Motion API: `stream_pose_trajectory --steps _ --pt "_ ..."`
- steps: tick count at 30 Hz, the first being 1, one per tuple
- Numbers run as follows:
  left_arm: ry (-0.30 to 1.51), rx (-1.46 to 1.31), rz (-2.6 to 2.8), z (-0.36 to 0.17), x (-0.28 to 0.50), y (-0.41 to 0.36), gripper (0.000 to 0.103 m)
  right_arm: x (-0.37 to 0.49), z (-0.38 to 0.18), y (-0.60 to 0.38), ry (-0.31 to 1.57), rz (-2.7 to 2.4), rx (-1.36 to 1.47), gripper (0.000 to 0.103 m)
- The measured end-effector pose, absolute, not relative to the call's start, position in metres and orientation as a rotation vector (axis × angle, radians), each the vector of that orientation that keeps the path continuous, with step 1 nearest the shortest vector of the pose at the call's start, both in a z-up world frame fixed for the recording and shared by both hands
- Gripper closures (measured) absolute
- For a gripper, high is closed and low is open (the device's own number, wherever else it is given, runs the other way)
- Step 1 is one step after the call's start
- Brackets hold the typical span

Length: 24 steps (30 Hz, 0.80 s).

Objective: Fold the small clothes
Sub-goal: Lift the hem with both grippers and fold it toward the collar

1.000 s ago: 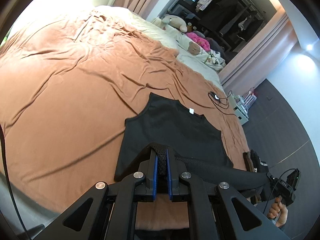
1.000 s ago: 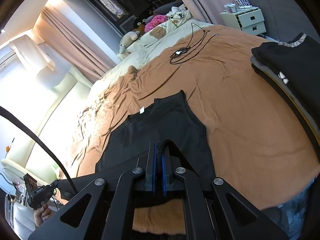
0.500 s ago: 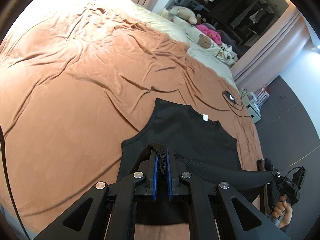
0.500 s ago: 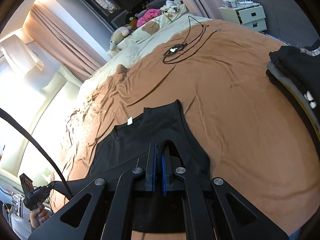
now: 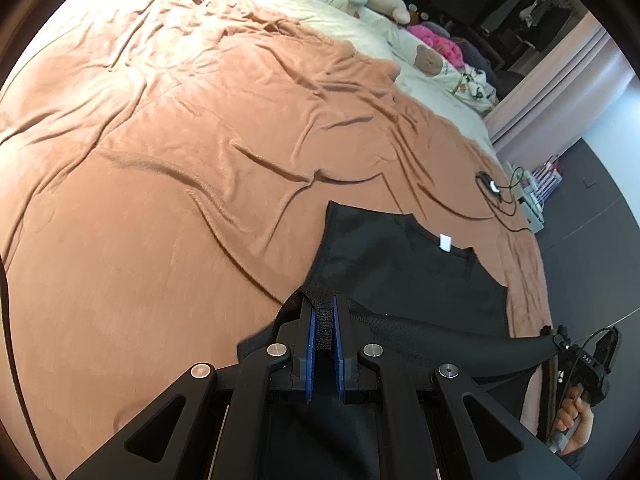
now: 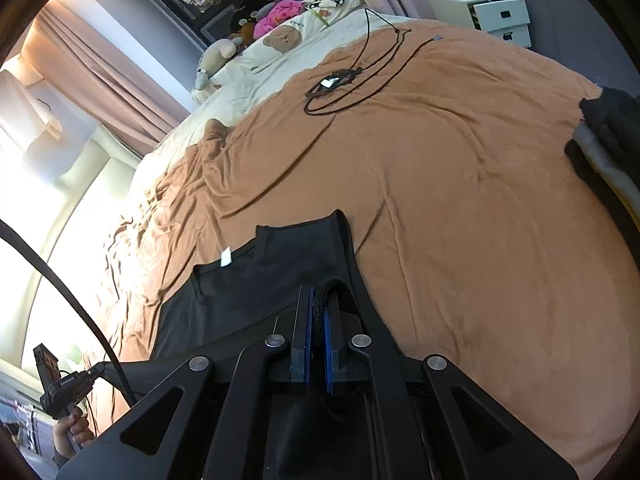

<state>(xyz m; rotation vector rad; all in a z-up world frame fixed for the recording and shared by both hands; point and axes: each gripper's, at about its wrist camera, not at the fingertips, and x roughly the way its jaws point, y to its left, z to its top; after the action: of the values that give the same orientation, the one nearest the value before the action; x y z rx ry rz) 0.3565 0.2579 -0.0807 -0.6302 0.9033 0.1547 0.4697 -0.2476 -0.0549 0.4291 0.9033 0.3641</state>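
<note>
A small black sleeveless top point(image 5: 404, 264) point(image 6: 276, 264) lies flat on the brown blanket point(image 5: 168, 168) point(image 6: 460, 184), shoulders and white neck label point(image 5: 445, 242) point(image 6: 226, 257) at the far end. My left gripper point(image 5: 322, 312) is shut on one corner of its near hem, black mesh pinched between the blue pads. My right gripper point(image 6: 318, 304) is shut on the other hem corner. The hem is lifted and stretched between the two grippers, above the body of the top. The part under the grippers is hidden.
A black cable with a small device point(image 6: 340, 84) point(image 5: 494, 190) lies on the blanket beyond the top. A stack of folded dark clothes point(image 6: 608, 140) sits at the right edge. Pillows and plush toys point(image 6: 276, 40) lie at the bed's head, white drawers point(image 6: 496, 16) beside it.
Both grippers have carried the lifted hem forward over the top, toward its shoulders and a little lower. Less of the flat top shows ahead of them. Both grips are unchanged.
</note>
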Motion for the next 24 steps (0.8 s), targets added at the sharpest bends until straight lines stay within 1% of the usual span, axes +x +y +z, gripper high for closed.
stream_pose_trajectory --steps 21,22,24 --pt "1.02 -0.553 0.192 -0.128 0.457 0.283 0.093 0.569 -0.099 -0.215 0.975 0.324 0.423 0.101" --pt "1.02 -0.543 0.195 -0.129 0.462 0.283 0.093 0.572 -0.1 -0.213 0.974 0.324 0.417 0.101" --pt "1.021 -0.504 0.212 -0.129 0.468 0.283 0.08 0.577 -0.1 -0.211 0.968 0.329 0.404 0.1"
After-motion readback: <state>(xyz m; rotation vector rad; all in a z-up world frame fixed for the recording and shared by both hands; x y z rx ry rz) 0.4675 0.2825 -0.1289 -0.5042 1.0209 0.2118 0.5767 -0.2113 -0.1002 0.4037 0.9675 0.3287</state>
